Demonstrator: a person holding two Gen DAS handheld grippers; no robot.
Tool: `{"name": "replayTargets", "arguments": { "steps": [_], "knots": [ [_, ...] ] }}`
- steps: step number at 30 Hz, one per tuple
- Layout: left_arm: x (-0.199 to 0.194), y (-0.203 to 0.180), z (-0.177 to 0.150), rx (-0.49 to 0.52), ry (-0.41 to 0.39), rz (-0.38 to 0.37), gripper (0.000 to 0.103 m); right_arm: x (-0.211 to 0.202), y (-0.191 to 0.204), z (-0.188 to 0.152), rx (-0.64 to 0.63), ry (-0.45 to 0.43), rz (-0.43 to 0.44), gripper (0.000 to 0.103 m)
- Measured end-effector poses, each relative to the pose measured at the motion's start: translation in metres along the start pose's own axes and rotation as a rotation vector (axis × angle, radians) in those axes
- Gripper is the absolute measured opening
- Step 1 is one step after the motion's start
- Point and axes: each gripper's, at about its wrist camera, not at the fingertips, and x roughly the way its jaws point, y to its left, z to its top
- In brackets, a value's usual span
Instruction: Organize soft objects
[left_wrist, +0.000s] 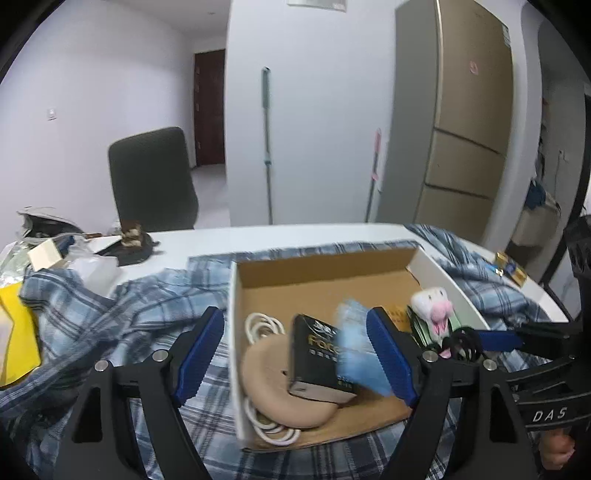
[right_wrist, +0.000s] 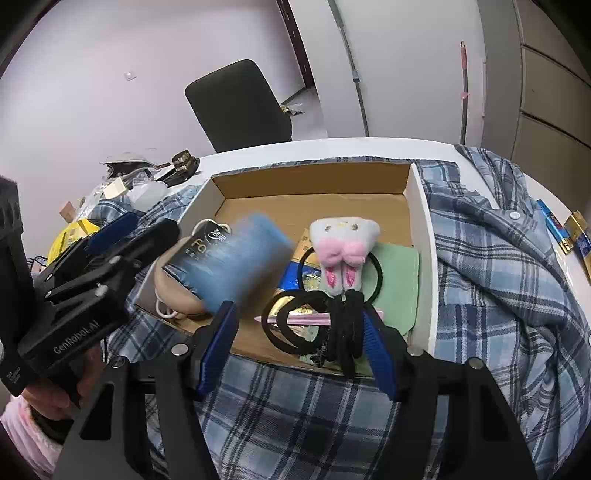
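Note:
An open cardboard box (right_wrist: 421, 236) rests on a plaid shirt. My left gripper (left_wrist: 293, 321) hovers over its left half with the jaws wide apart. A blurred light-blue soft thing (left_wrist: 351, 347) is beside the right pad, above a black carton (left_wrist: 314, 362), and neither pad presses on it. Under the carton lie a beige round pad (left_wrist: 280, 391) and a white cable (left_wrist: 262, 325). My right gripper (right_wrist: 298, 314) stands open at the box's near edge. Black hair ties (right_wrist: 343, 332) lie against its right finger. A white and pink plush toy (right_wrist: 343, 243) sits just beyond them.
The blue plaid shirt (right_wrist: 480, 258) covers most of the white table. Clutter and a yellow bag (left_wrist: 14, 325) crowd the left end. Blue and gold packets (right_wrist: 569, 229) lie at the right edge. A dark chair (left_wrist: 151, 177) stands behind the table. A green cloth (right_wrist: 395, 280) lines the box.

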Motion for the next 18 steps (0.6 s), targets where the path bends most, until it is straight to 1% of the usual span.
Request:
{"name": "replayTargets", "arguments": {
  "steps": [2,5,7,9,11,13,15,16,18],
  "knots": [
    [-0.009,0.005,0.003,-0.005,-0.026,0.003,0.085,-0.001,-0.001,0.005,0.017,0.026,0.033,0.066],
    [-0.033,0.01,0.005,0.003,-0.09,0.015,0.085,0.0,-0.001,0.018,0.052,0.093,0.075,0.066],
    [-0.047,0.011,0.006,0.01,-0.125,0.019,0.086,0.0,0.003,0.028,0.06,0.125,0.086,0.066],
    [-0.063,0.013,0.006,0.018,-0.168,0.03,0.089,-0.003,0.008,0.038,0.069,0.146,0.099,0.066],
    [-0.073,0.014,0.006,0.023,-0.191,0.042,0.09,-0.006,0.013,0.047,0.072,0.167,0.109,0.066],
    [-0.081,0.016,0.005,0.023,-0.207,0.043,0.091,-0.01,0.017,0.054,0.081,0.179,0.124,0.066],
    [-0.086,0.02,0.005,0.01,-0.199,0.038,0.091,-0.016,0.021,0.061,0.083,0.186,0.134,0.066],
    [-0.087,0.022,0.004,0.0,-0.194,0.033,0.091,-0.021,0.022,0.063,0.078,0.177,0.133,0.066],
    [-0.094,0.026,0.003,-0.024,-0.192,0.024,0.091,-0.034,0.026,0.065,0.061,0.135,0.102,0.066]
  ]
}}
